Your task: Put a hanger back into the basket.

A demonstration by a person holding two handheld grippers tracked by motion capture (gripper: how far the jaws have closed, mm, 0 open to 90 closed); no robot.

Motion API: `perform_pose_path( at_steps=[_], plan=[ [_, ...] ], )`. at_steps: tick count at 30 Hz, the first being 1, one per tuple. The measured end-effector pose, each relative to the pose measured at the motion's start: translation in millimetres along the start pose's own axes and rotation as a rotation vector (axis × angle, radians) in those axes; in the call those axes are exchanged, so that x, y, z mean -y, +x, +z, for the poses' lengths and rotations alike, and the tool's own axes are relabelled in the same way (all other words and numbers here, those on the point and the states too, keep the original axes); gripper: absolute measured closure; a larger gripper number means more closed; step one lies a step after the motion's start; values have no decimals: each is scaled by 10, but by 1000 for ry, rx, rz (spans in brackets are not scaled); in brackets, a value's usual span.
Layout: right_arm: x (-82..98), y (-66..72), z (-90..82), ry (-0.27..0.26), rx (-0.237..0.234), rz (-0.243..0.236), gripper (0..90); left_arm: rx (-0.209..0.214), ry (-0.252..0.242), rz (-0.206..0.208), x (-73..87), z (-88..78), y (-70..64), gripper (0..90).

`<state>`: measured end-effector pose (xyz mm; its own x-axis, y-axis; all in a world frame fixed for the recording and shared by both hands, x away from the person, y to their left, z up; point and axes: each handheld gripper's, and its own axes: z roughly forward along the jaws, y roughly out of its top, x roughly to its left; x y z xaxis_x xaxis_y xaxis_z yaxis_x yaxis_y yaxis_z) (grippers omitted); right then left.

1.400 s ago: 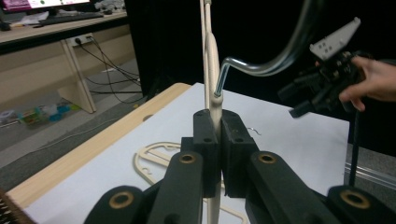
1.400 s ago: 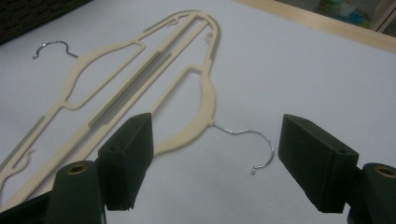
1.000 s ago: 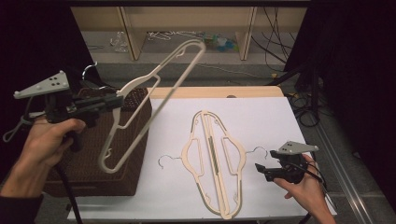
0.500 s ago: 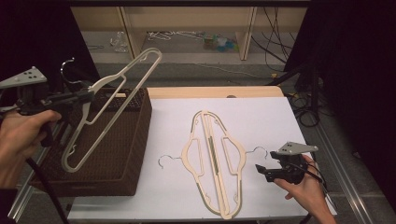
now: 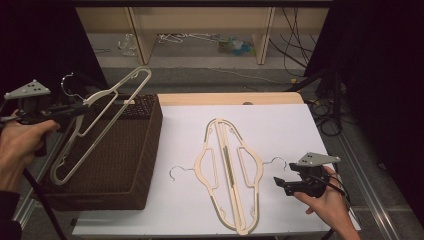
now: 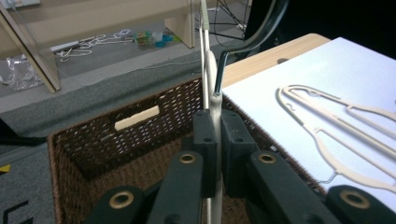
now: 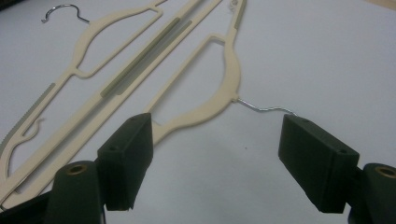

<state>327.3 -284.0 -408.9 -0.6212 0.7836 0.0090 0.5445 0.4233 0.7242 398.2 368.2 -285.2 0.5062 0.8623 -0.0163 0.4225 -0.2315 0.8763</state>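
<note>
Hanger (image 5: 95,122): cream plastic, flat, thin, with metal hook (image 5: 67,80); held above dark woven wicker basket (image 5: 132,165). Long axis from 7 to 1 o'clock, hook toward 11. Left gripper (image 5: 80,107) clenched on hanger neck. Right gripper (image 5: 280,184) released, above white table (image 5: 310,130) beside two more hangers (image 5: 227,170).

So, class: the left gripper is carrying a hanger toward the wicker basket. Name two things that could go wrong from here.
1. The held hanger is long and tilted, clamped by the left gripper near its neck; its low end may catch the wicker basket rim instead of dropping inside.
2. The right gripper is open right by the nearest table hanger's wire hook; a careless close could snag or flick that thin hook.
</note>
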Motion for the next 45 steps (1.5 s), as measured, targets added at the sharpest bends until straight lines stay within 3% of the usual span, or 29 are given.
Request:
perform_pose_path(
  at_steps=[11, 22, 24, 28, 35, 38, 40, 41, 43, 44, 45],
  plan=[
    [11, -10, 24, 4, 0, -16, 274, 26, 29, 11, 226, 70, 77, 859],
    [14, -8, 33, 10, -6, -24, 274, 66, 104, 0, 471, 307, 103, 858],
    [14, -8, 32, 10, -8, -25, 274, 72, 99, -21, 515, 310, 132, 858],
    [14, -4, 32, 12, -8, -24, 274, 62, 111, -43, 591, 329, 165, 858],
    [16, 4, 36, 18, -11, -8, 274, 67, 152, -42, 744, 428, 188, 858],
    [21, -5, 48, 15, -7, -24, 274, 72, 178, -42, 806, 493, 185, 858],
    [22, -4, 47, 16, -7, -27, 274, 72, 160, -66, 832, 540, 166, 858],
    [22, -4, 48, 16, -7, -27, 275, 73, 180, -44, 835, 544, 182, 858],
    [21, -4, 46, 19, -11, -31, 275, 55, 168, -72, 849, 583, 163, 858],
    [21, -4, 46, 20, -12, -31, 275, 39, 202, -52, 848, 583, 189, 857],
    [22, -2, 46, 20, -12, -31, 275, 39, 202, -52, 848, 583, 189, 856]
  ],
)
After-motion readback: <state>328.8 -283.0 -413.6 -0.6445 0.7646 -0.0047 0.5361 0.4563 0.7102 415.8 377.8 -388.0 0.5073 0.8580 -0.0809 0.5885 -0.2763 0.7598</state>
